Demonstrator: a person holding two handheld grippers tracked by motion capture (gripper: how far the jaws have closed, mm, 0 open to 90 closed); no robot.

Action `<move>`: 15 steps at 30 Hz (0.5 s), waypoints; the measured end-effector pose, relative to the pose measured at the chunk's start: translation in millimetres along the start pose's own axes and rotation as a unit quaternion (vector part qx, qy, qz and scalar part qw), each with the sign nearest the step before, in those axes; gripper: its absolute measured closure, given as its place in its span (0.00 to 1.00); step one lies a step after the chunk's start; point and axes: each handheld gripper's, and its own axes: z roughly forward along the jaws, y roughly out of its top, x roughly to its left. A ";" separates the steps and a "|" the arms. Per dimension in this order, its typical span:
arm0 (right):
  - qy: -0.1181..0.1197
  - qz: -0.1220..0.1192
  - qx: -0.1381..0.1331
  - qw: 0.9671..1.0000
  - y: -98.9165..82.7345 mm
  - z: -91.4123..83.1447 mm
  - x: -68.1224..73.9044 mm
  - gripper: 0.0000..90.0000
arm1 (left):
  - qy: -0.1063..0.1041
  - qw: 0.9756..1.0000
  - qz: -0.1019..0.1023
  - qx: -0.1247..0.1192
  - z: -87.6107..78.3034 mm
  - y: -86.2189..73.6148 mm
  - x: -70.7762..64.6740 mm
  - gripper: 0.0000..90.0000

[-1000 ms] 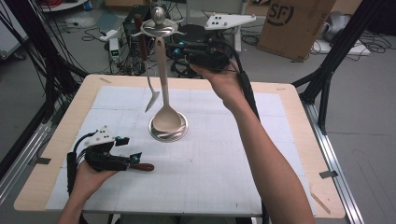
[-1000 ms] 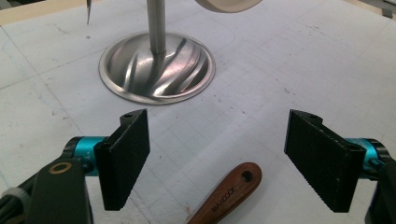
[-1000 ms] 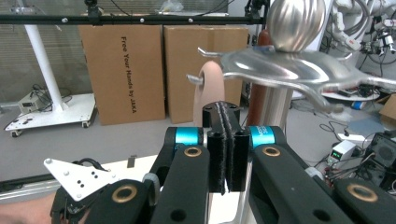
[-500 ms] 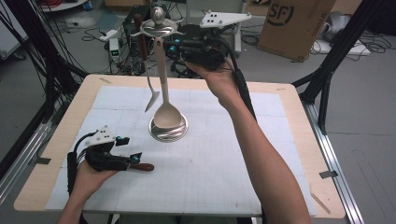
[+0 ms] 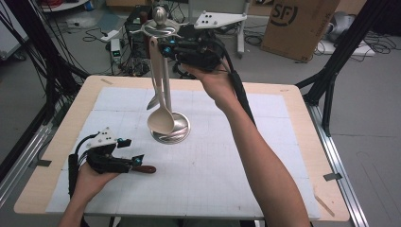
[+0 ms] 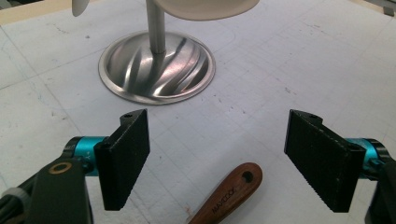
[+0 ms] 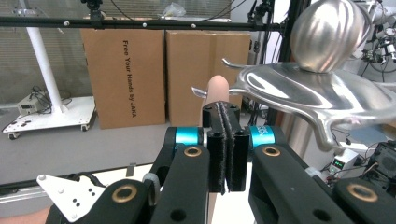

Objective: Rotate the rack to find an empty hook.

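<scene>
High view: gridded white mat; cardboard box

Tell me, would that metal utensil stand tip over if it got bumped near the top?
Probably not easily: the stand has a wide domed base sitting flat on the mat. Still, it is tall and thin, with a spoon hanging up high, so a hard knock there might rock it.

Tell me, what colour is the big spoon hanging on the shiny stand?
The spoon is cream-coloured, plain with no pattern; the high view shows it best.
</scene>
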 end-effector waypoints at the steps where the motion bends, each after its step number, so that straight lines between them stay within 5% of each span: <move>1: 0.000 0.001 -0.001 1.000 0.2 1.2 0.6 0.99 | 0.000 1.000 -0.001 0.000 -0.1 0.0 0.0 0.26; 15: 0.003 -0.006 0.004 1.000 1.9 10.2 4.8 0.99 | -0.001 1.000 -0.002 -0.001 -0.6 -0.2 -0.3 0.26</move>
